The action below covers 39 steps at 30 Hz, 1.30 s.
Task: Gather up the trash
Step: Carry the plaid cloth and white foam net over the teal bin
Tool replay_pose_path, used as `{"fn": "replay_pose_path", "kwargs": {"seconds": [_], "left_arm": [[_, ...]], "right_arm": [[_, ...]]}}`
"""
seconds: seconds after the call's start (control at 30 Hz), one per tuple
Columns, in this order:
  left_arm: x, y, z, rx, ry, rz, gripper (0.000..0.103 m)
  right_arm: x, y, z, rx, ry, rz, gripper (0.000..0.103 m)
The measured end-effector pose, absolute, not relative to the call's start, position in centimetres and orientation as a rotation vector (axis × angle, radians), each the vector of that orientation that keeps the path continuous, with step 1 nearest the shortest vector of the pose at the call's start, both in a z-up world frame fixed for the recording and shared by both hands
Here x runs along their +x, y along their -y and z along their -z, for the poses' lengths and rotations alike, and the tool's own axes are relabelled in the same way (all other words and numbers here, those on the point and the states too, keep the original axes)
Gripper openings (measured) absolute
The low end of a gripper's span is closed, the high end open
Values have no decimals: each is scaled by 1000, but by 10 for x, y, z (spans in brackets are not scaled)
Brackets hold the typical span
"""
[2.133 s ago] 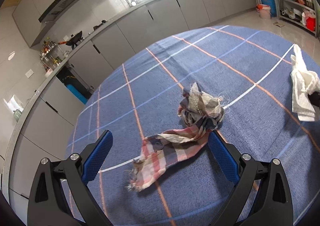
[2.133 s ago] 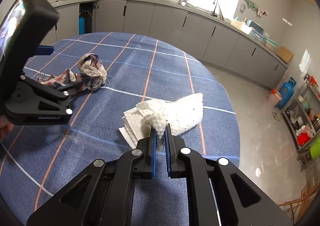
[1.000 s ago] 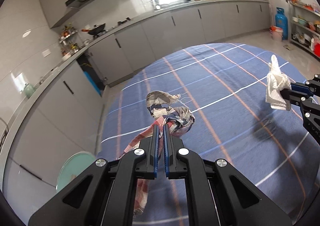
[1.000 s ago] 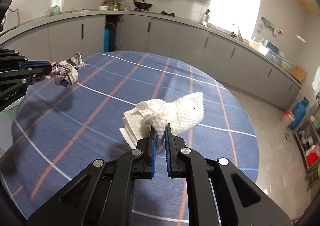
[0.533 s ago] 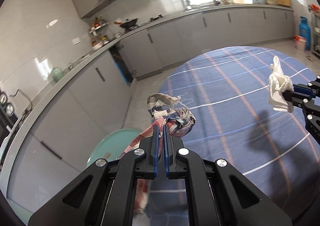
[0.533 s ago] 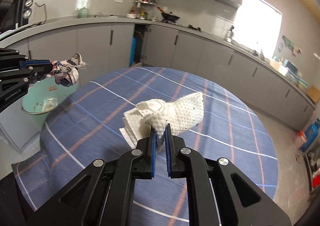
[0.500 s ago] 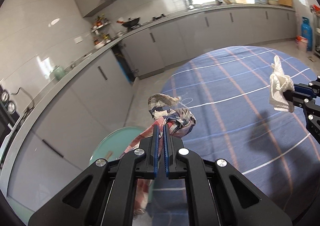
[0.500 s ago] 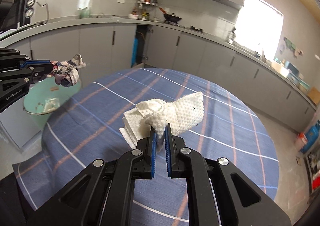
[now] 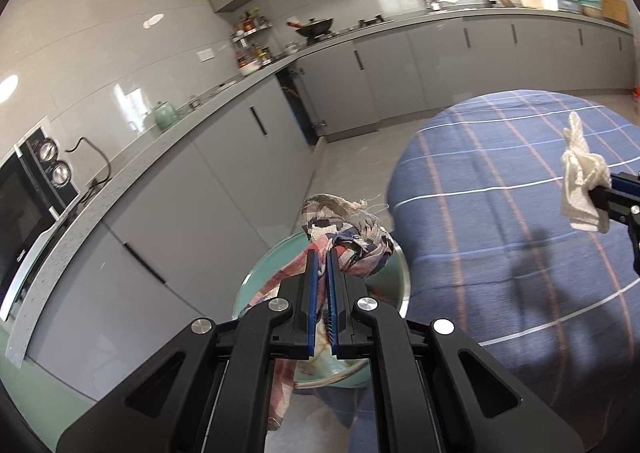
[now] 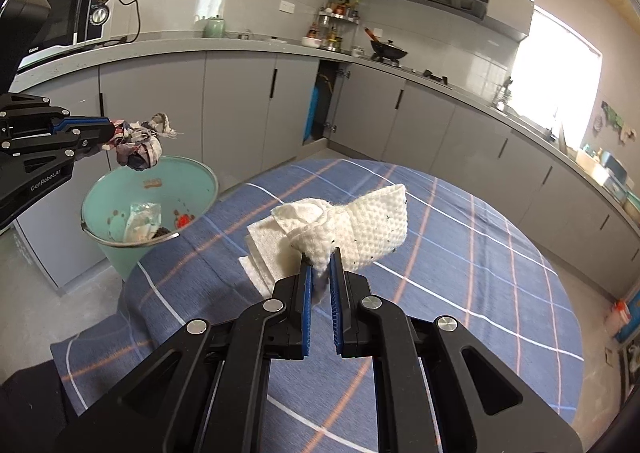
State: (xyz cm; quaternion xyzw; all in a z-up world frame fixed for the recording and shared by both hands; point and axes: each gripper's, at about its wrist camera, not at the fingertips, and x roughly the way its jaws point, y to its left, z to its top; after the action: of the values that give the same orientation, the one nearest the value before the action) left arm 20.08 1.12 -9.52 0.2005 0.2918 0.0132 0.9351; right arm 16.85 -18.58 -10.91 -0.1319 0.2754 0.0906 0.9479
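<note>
A crumpled plaid rag (image 9: 348, 241) in red, blue and cream is clamped between the closed blue pads of the left hand-held gripper (image 9: 321, 265), bunched just beyond the tips with a frayed tail hanging down below the jaws. Directly beneath and ahead of that hand-held gripper stands a mint-green trash bin (image 9: 256, 285), its open mouth partly hidden by the rag; from the right wrist camera the rag (image 10: 138, 149) hangs in the air above the bin's (image 10: 204, 177) rim, not touching it, and wrappers and scraps lie inside. A wad of white paper towel (image 10: 340, 229), dimpled and speckled with dark crumbs, is pinched in the closed jaws of the right hand-held gripper (image 10: 320, 277) and fans out past its tips. Below and beyond that hand-held gripper spreads a round worktop (image 10: 460, 273) covered in a blue cloth with white and orange lines; the bin stands just beside its edge, to the left. Farther out, grey kitchen cabinets (image 10: 240, 101) run along the wall, with a microwave (image 10: 60, 17) on top.
</note>
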Motion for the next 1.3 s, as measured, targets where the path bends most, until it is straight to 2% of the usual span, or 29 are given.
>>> {"fn": "replay_pose_path", "kwargs": {"seconds": [0.6, 1.3], "left_arm": [[223, -74, 100, 375, -620, -203, 5], [237, -93, 108, 361, -642, -262, 5]], "right_arm": [[195, 121, 96, -337, -518, -290, 9], [216, 81, 100, -378, -522, -330, 9]]}}
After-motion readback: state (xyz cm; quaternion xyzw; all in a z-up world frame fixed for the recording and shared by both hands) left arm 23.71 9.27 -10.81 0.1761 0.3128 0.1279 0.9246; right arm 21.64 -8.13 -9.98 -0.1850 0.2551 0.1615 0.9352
